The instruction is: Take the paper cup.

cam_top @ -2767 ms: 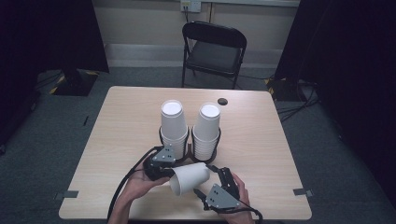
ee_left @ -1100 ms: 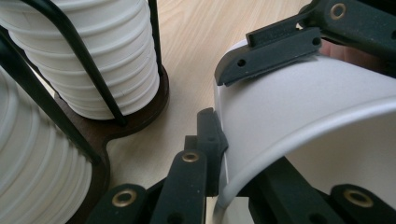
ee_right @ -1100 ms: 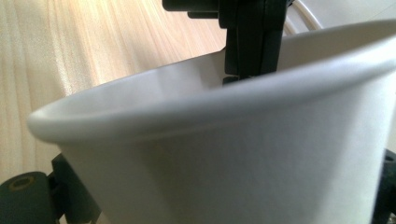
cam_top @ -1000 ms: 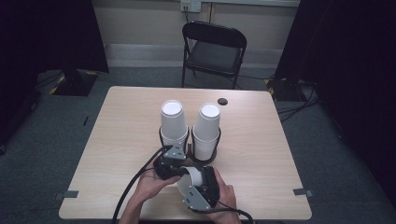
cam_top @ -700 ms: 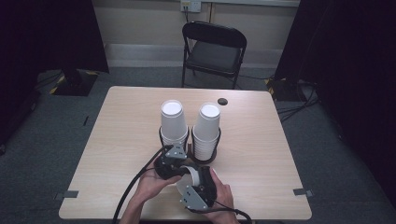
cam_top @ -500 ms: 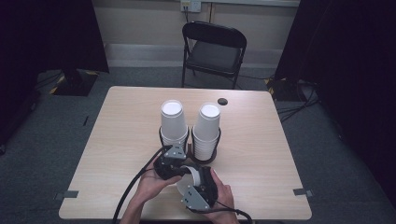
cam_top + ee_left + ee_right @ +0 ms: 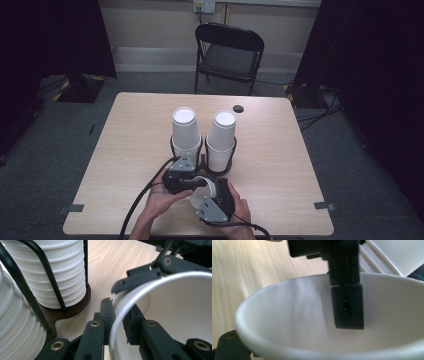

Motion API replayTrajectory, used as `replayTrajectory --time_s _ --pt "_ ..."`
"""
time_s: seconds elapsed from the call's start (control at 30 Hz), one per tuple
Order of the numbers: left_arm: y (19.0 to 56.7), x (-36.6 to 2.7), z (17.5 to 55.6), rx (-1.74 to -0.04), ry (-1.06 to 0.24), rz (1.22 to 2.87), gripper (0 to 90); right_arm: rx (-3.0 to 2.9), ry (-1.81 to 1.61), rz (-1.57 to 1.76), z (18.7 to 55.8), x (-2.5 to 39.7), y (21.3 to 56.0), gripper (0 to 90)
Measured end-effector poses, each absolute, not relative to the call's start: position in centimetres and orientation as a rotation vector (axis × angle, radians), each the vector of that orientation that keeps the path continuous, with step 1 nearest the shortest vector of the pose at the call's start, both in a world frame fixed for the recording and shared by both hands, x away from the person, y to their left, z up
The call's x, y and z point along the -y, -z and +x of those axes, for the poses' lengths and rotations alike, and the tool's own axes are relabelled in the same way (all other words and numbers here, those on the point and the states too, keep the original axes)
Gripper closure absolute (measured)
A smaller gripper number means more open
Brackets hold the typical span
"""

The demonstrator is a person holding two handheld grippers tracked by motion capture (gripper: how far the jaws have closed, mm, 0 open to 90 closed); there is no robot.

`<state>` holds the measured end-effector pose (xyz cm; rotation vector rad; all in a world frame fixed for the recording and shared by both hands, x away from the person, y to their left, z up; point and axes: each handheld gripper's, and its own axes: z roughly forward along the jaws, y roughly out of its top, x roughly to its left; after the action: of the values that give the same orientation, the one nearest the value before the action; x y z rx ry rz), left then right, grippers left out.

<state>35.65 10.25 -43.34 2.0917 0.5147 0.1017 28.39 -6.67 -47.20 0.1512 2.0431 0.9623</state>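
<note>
In the high view, both hands and grippers hide most of the single white paper cup [image 7: 202,186], leaving just a curved strip of it visible near the front edge of the light wooden table [image 7: 135,130]. The left gripper [image 7: 119,322] has its jaws pinched on the cup's rim, one inside and one outside. The right gripper [image 7: 214,202] grips the far rim; how tightly cannot be told. The cup lies tilted, mouth toward the left gripper's camera, just before the two stacks of white cups in the black wire holder [image 7: 202,161].
</note>
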Motion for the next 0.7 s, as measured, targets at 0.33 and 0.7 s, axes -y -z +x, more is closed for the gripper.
replayTrajectory --time_s 0.33,0.7 --pt "43.3 -10.9 34.7 -0.507 -0.195 2.033 64.8 -2.042 -1.004 0.215 28.7 7.3 47.0 12.3" --pt "44.2 -12.7 34.7 -0.585 -0.188 1.908 50.1 -2.061 -1.099 0.337 29.2 8.6 47.4 12.2"
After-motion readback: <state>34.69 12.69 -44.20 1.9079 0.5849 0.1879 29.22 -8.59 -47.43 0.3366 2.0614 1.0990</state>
